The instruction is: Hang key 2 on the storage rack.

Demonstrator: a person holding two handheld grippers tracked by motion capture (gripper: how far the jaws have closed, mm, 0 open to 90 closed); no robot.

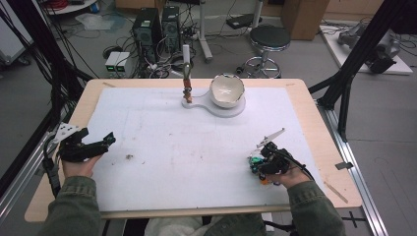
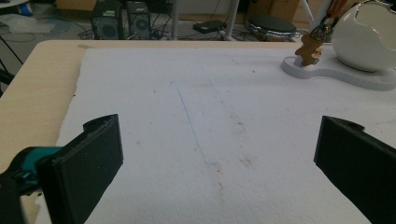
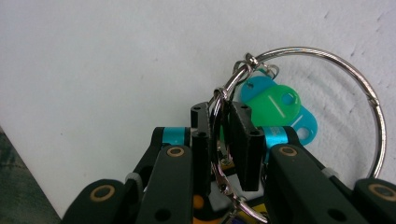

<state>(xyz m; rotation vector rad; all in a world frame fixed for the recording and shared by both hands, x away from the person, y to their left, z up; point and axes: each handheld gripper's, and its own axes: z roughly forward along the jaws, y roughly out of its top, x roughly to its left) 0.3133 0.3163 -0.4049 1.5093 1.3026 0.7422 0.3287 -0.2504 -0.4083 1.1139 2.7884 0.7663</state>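
Note:
My right gripper [image 3: 223, 121] is shut on a small metal split ring that is linked to a large key ring [image 3: 373, 107]. A green tag [image 3: 273, 105] and blue tags [image 3: 306, 123] hang from that ring and lie on the white mat. From above, the right gripper [image 1: 255, 162] rests low at the mat's right front. The left gripper [image 1: 105, 141] hovers at the mat's left edge; its jaws [image 2: 219, 140] stand wide open with nothing between them. At the far middle a white stand [image 1: 196, 104] carries a white broken-shell bowl [image 1: 226, 90] and a post with a brown figure [image 1: 187, 88].
A white foam mat [image 1: 196, 147] covers most of the wooden table [image 1: 314, 128]. A small dark crumb [image 1: 129, 157] lies near the left hand. Beyond the table stand a stool [image 1: 270, 38], computer towers [image 1: 156, 27] and black frame posts [image 1: 354, 54].

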